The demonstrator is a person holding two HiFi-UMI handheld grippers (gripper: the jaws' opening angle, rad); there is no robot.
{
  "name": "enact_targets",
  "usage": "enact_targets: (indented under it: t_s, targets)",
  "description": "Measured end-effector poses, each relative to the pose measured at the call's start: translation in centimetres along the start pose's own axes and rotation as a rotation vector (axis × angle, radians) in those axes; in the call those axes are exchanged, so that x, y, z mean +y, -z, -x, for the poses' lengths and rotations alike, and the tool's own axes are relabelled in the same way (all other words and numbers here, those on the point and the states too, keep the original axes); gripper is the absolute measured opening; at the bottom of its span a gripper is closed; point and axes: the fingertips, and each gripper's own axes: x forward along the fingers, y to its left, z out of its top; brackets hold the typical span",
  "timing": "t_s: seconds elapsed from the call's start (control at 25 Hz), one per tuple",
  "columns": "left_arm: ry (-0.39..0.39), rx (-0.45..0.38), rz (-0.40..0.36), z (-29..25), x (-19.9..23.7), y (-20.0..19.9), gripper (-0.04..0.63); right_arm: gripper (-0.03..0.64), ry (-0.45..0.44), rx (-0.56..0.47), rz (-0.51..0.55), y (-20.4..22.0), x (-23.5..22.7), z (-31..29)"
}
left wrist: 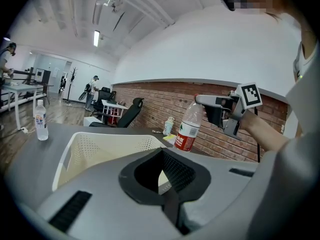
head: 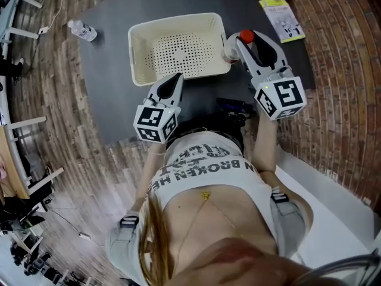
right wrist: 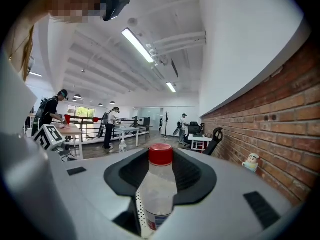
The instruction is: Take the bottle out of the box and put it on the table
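Head view: right claw (head: 241,40) pinches the bottle (head: 231,53) aloft, outside the box (head: 143,46); setting it on the tabletop (head: 107,58) is left. Left claw (head: 174,79) seems pressed together, empty.

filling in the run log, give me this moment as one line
right tongs: shut on red-capped bottle | bottle: outside basket, by its right rim | left tongs: shut, empty

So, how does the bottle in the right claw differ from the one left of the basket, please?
The held bottle is red-capped; the table bottle has a pale cap. The held bottle sits in the right claw; the table bottle stands free. Both are clear plastic.
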Motion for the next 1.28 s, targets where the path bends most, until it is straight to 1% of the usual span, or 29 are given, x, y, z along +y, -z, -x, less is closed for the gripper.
enact_targets:
  t_s: [0.28,0.44,1.0,1.28]
  targets:
    - [-0.015,0.009,0.016,0.0,0.3,0.6,0.0,0.143,0.114,0.028,-0.005,1.6,-4.0,1.4]
    - [-0.024,0.008,0.021,0.3,0.7,0.5,0.0,0.143,0.151,0.059,0.011,2.3,-5.0,1.6]
    - [-0.028,0.004,0.023,0.6,0.9,0.6,0.0,0.143,0.16,0.077,-0.002,3.6,-5.6,1.2]
    - [-0.036,0.006,0.026,0.7,1.2,0.8,0.0,0.143,0.172,0.114,-0.009,5.3,-6.2,1.0]
